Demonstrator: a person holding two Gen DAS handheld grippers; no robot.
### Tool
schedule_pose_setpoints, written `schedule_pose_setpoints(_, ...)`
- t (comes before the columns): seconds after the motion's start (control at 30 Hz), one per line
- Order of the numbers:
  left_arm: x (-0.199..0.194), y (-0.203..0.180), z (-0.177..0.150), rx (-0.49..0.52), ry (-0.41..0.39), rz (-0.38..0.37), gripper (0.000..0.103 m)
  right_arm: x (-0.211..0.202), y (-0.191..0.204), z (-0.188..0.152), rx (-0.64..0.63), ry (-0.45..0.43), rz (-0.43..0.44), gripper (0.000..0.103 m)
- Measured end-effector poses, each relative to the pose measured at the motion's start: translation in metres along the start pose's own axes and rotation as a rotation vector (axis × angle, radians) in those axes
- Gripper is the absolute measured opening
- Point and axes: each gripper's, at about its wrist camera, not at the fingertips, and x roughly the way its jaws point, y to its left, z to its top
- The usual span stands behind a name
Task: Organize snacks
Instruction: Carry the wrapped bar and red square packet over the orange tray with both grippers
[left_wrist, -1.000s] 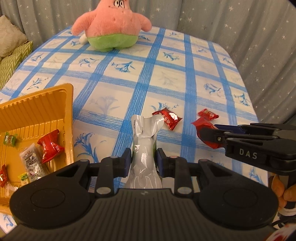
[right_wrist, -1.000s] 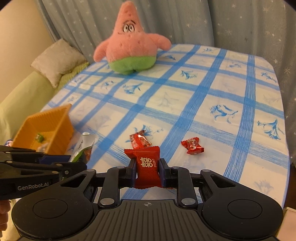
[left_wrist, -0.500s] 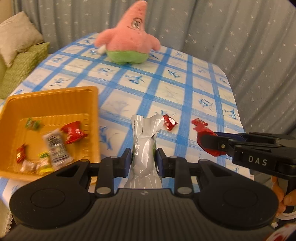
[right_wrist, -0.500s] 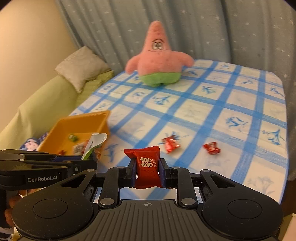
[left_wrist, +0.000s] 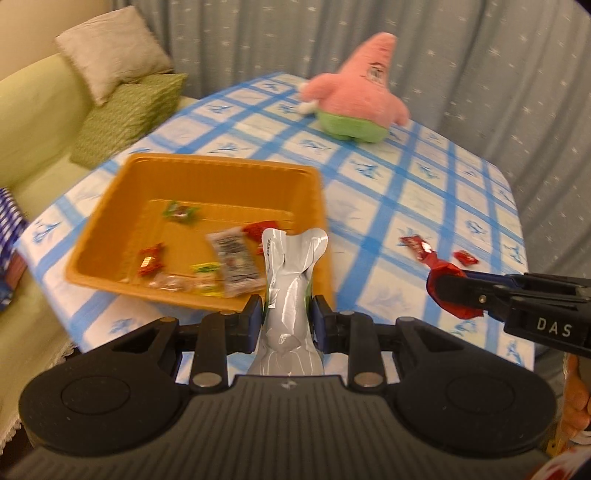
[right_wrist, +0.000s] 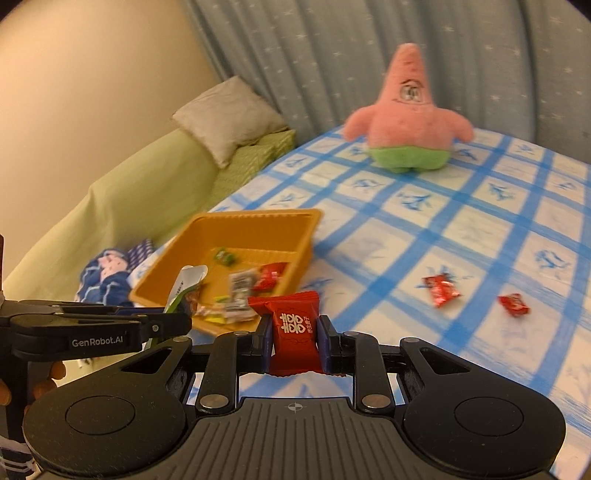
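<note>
While left gripper (left_wrist: 287, 317) pinches silver pouch (left_wrist: 291, 280) above orange tray (left_wrist: 221, 173) near edge, right gripper (right_wrist: 294, 338) jaws clamp red candy (right_wrist: 293, 328) (2 more candies (right_wrist: 441, 291) loose on counter (right_wrist: 480, 229)).

1. Crinkled silver foil pouch (left_wrist: 291, 280), shiny and creased, in the matt black plastic left tool (left_wrist: 287, 320).
2. Glossy red wrapper (right_wrist: 295, 328) with white print, in the right tool (right_wrist: 294, 338).
3. Smooth orange plastic tray (left_wrist: 221, 177), ribbed inside.
4. Printed blue-checked cloth over the desk (right_wrist: 461, 236).
5. Fuzzy pink plush (right_wrist: 408, 118).
</note>
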Motion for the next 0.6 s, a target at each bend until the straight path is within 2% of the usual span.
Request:
schedule_pose_setpoints(0.33, 0.002, 0.044, 0.018, -0.03, -0.032, 0.08, 0.026, 0.043, 0.042, 0.016, -0.047, 0.027, 0.068, 0.025)
schedule_pose_setpoints(0.6, 0.026, 0.065, 0.046, -0.022, -0.035, 0.093, 0.026, 0.085, 0.061, 0.045, -0.05, 0.011, 0.087, 0.025)
